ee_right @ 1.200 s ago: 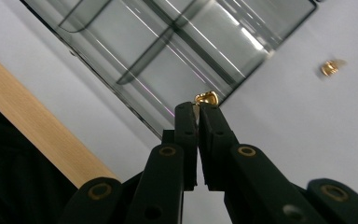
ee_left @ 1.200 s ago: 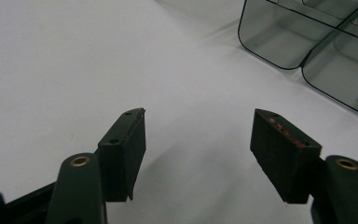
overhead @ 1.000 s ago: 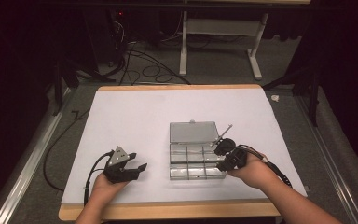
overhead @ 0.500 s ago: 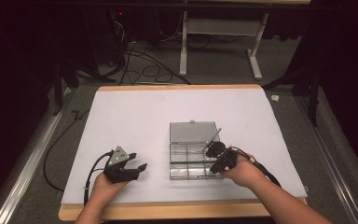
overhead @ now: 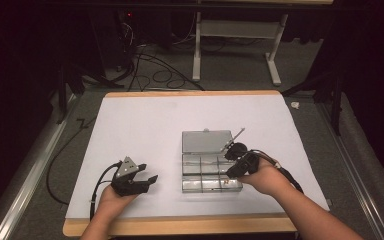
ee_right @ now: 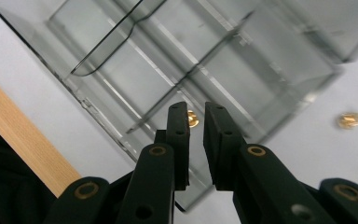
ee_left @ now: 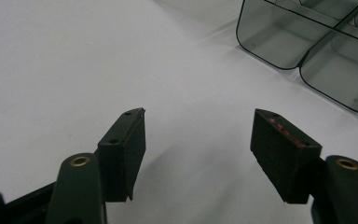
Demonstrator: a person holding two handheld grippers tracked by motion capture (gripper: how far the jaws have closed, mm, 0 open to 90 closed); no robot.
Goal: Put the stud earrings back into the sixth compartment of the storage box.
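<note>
While the left gripper (overhead: 147, 178) is resting spread wide, the right gripper (ee_right: 196, 116) is hovering over the clear organizer box (ee_right: 242, 60), its jaws just parting, gripping nothing.

We see a white tabletop (overhead: 145, 125) with a light wooden edge, a clear grey-tinted compartment box (overhead: 207, 167), a small brass-coloured piece (ee_right: 193, 119) inside it, and black hand-held grippers with brass-coloured screws.

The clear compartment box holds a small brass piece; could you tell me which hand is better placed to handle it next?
The right. Its tongs hang just over the clear compartment box, nearly closed with a narrow gap, right beside the small brass piece. The left tongs stand open over bare white table, apart from the box.
</note>
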